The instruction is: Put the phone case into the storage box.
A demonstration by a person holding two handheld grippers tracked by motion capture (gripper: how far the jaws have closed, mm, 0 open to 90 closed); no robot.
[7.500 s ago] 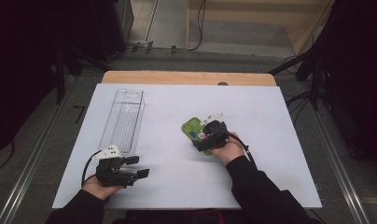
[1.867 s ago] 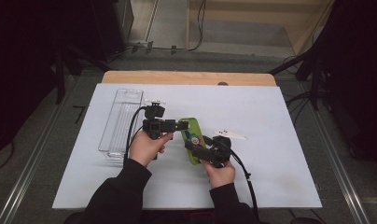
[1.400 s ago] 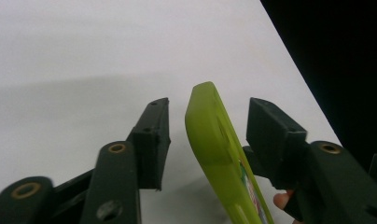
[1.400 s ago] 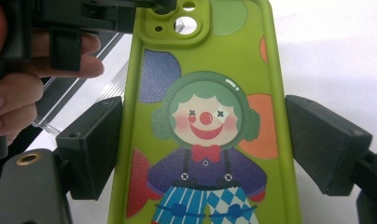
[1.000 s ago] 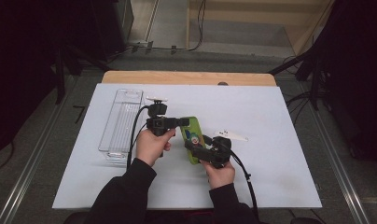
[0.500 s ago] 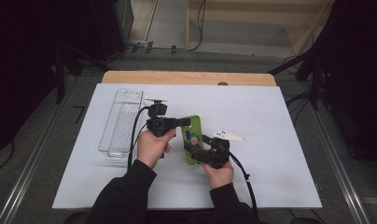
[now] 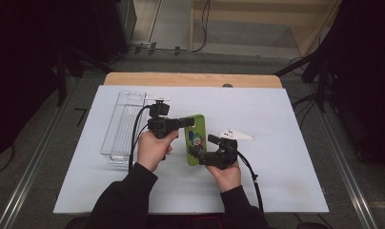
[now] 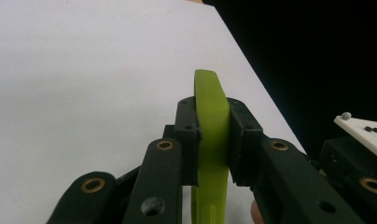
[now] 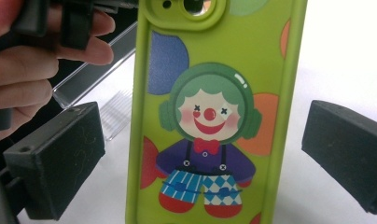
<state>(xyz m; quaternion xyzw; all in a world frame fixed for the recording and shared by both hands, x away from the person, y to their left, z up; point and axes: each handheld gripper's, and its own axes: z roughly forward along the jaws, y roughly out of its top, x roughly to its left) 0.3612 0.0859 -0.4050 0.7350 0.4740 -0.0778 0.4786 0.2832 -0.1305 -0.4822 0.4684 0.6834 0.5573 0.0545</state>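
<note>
Right gripper (image 7: 206, 149) jaws just opened off the lime-green clown-print phone case (image 7: 196, 139) bc left gripper (image 7: 189, 122) clamped its top edge, prob for handover.

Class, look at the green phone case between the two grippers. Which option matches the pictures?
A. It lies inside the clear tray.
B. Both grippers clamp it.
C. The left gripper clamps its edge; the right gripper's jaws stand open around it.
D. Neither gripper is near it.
C: the left gripper pinches the phone case edge, while the right gripper pads stand clear of its sides.

White table (image 7: 286, 181) with wooden far edge, clear plastic tray (image 7: 124, 125) lying at left
</note>
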